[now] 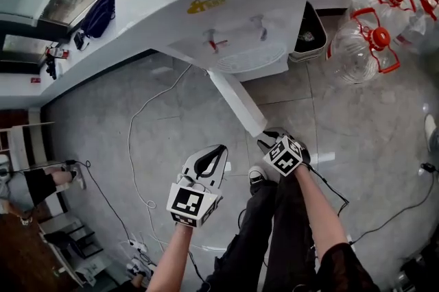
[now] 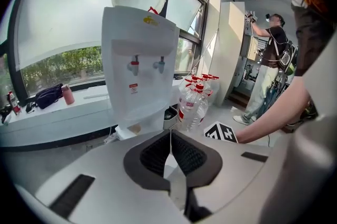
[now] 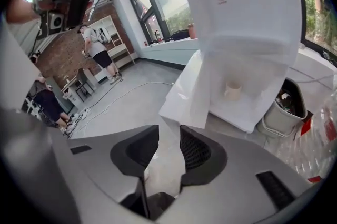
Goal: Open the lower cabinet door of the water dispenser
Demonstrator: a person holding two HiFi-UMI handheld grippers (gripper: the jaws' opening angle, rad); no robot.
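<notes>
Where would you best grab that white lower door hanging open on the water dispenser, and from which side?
Take its free outer edge, the end farthest from the water dispenser. The lower cabinet door is a thin flat panel swung out toward the person, so a grip can straddle that edge, coming from the front. The right gripper is already placed there, with the panel between its fingers.

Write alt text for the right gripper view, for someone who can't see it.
A hand-held gripper grips the free edge of the open white lower cabinet door of a water dispenser. A pale cup shows inside the opened cabinet, and a waste bin sits on the floor beside the dispenser.
</notes>
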